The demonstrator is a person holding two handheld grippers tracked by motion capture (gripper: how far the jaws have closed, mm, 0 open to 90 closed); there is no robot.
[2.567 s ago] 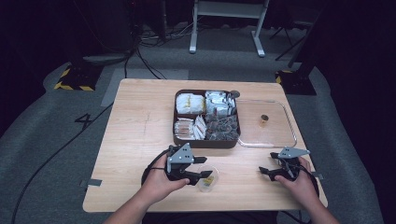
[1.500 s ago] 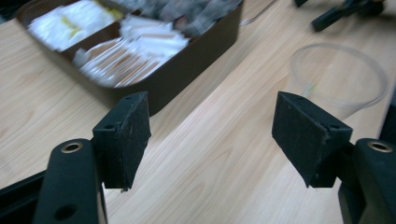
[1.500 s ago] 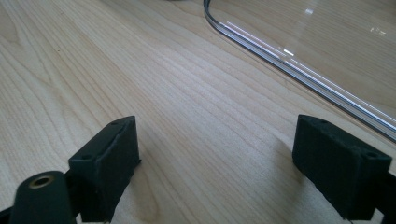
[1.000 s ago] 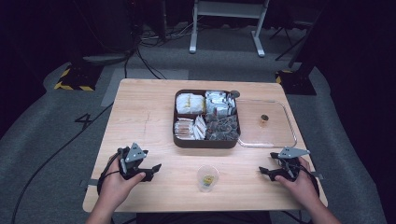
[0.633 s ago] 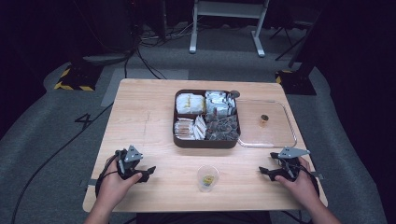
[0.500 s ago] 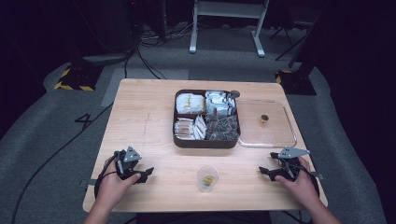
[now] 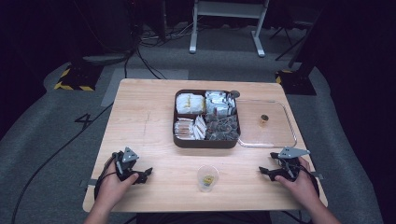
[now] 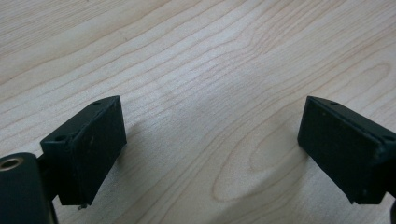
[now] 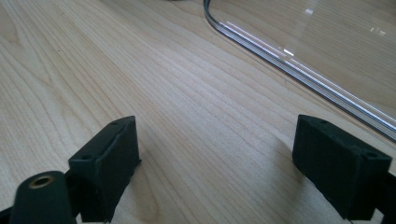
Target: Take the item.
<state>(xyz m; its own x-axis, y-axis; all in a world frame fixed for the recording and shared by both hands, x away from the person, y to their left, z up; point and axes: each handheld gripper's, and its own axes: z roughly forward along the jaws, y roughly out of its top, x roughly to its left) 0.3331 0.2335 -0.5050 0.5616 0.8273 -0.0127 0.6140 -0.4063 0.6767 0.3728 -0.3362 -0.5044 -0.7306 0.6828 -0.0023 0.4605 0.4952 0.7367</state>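
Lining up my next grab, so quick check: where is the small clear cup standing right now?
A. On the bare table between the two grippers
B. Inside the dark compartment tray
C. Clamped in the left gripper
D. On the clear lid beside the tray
A: the high view shows the small clear cup upright on the table, apart from the left gripper and the right gripper, whose jaws stand open on nothing.

High view overlooks the table (image 7: pixel 149 116); both tool views skim its wood closely.
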